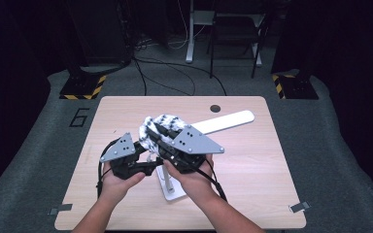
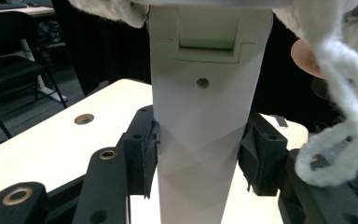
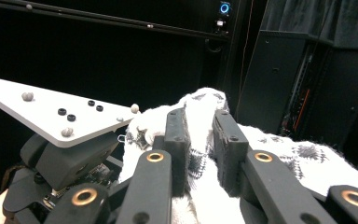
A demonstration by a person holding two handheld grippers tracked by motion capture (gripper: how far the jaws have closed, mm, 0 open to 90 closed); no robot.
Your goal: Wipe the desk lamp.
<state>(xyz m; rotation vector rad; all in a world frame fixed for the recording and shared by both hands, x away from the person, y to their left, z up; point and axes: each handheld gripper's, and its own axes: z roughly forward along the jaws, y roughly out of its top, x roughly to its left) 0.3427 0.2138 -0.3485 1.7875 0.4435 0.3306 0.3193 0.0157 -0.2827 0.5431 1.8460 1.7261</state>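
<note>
Two pads (image 2: 145, 154) of the left gripper (image 2: 198, 158) are pressed against the white upright post (image 2: 200, 116) of a stand. The right gripper (image 3: 200, 140) is pinched on the black-and-white knitted cloth (image 3: 200, 105) — draped over the stand's top, near the middle of the table (image 1: 252, 160). Both forearms are brought in from the near edge, hands close together, the right gripper angled up and away over the left.

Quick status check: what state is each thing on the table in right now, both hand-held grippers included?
White stand: upright on the table, its post clamped between the left jaws.
Black-and-white cloth: draped over the top of the stand, pinched by the right jaws.
Left hand-held gripper: shut on the stand's post.
Right hand-held gripper: shut on the cloth.
Stand's long arm: sticks out bare from under the cloth.
</note>
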